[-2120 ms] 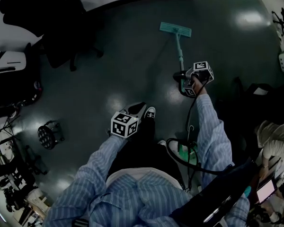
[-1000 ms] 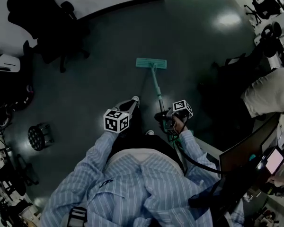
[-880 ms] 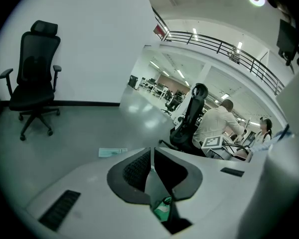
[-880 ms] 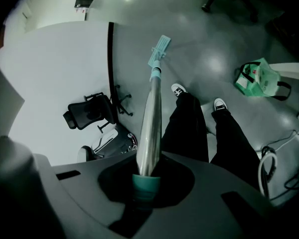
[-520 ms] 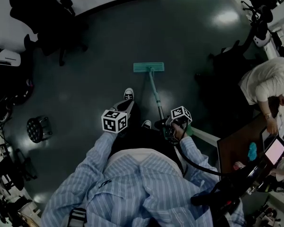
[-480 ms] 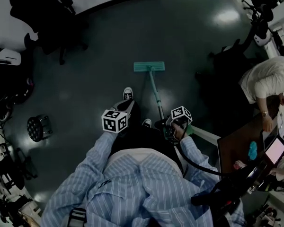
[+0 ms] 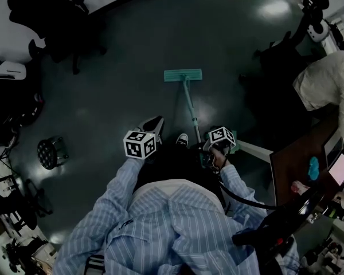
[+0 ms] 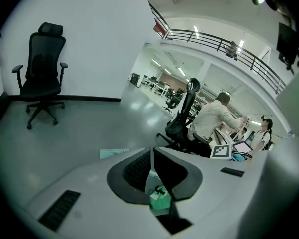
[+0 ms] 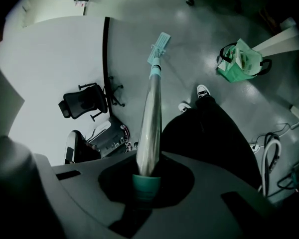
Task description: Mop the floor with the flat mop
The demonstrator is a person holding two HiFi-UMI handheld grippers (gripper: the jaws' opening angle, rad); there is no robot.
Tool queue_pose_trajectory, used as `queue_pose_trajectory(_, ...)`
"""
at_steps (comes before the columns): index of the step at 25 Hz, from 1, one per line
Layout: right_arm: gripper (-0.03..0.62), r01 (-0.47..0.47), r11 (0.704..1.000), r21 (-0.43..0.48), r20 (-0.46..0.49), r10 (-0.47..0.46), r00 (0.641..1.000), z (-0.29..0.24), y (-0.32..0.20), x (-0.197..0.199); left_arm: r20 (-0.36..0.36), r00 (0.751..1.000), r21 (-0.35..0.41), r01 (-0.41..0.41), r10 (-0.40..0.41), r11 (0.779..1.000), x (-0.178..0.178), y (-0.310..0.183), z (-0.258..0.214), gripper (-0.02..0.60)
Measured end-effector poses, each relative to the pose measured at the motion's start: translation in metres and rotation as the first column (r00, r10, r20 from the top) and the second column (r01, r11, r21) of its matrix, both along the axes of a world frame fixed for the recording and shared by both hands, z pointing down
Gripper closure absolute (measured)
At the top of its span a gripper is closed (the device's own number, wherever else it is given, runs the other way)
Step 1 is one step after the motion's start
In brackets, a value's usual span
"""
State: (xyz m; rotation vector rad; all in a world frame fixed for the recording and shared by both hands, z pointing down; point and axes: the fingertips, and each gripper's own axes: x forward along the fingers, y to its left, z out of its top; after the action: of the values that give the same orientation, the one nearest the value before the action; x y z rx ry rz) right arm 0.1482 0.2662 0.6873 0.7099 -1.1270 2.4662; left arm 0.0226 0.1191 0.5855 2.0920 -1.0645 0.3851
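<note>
The right gripper (image 9: 148,172) has its 2 jaws clamped on the top end of the flat mop's handle (image 7: 190,105), just above the teal end cap. The metal pole slants down and away from the person to the teal mop head (image 7: 183,75), which lies flat on the dark, glossy floor (image 7: 120,67), well out in front of the person's feet. 1 white-toed sneaker (image 7: 182,138) shows just beside the pole's lower stretch.

The left gripper (image 7: 142,144) hangs out to the side, apart from the pole, with its jaws pressed together. A small teal bit sits at their base, and I can't tell what it is.

Further out, a black office chair (image 7: 57,16) stands by the white wall. A green bag (image 9: 241,59) sits on the floor off to the right. At the right edge, another person in a pale top (image 7: 327,87) leans over a brown desk (image 7: 298,159).
</note>
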Motion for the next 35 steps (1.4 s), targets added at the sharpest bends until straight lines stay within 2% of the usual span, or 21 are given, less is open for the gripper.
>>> queue_pose_trajectory(10, 0.562, -0.067, 0.998, 0.001, -0.006, 0.067, 0.998, -0.003, 0.042, -0.043, -0.012, 0.999, 0.001, -0.034, 0.034, 0.999, -0.03, 0.055, -0.001, 0.558)
queue_pose_trajectory(15, 0.562, -0.15, 0.989, -0.001, 0.007, 0.15, 0.989, -0.012, 0.059, -0.077, -0.013, 0.999, 0.005, -0.048, 0.049, 0.999, -0.064, 0.081, -0.008, 0.558)
queue_pose_trajectory(20, 0.562, -0.226, 0.974, -0.002, 0.027, 0.226, 0.974, -0.009, 0.062, -0.091, -0.025, 0.999, 0.032, -0.046, 0.047, 0.998, -0.082, 0.095, -0.013, 0.558)
queue_pose_trajectory(32, 0.562, -0.25, 0.968, 0.008, 0.004, 0.25, 0.968, 0.007, 0.064, -0.114, -0.058, 0.997, 0.092, -0.051, 0.056, 0.994, -0.096, 0.104, -0.028, 0.558)
queue_pose_trajectory(35, 0.562, -0.261, 0.965, 0.003, 0.001, 0.261, 0.965, -0.008, 0.064, -0.122, -0.061, 0.997, 0.099, -0.043, 0.049, 0.994, -0.102, 0.106, -0.03, 0.558)
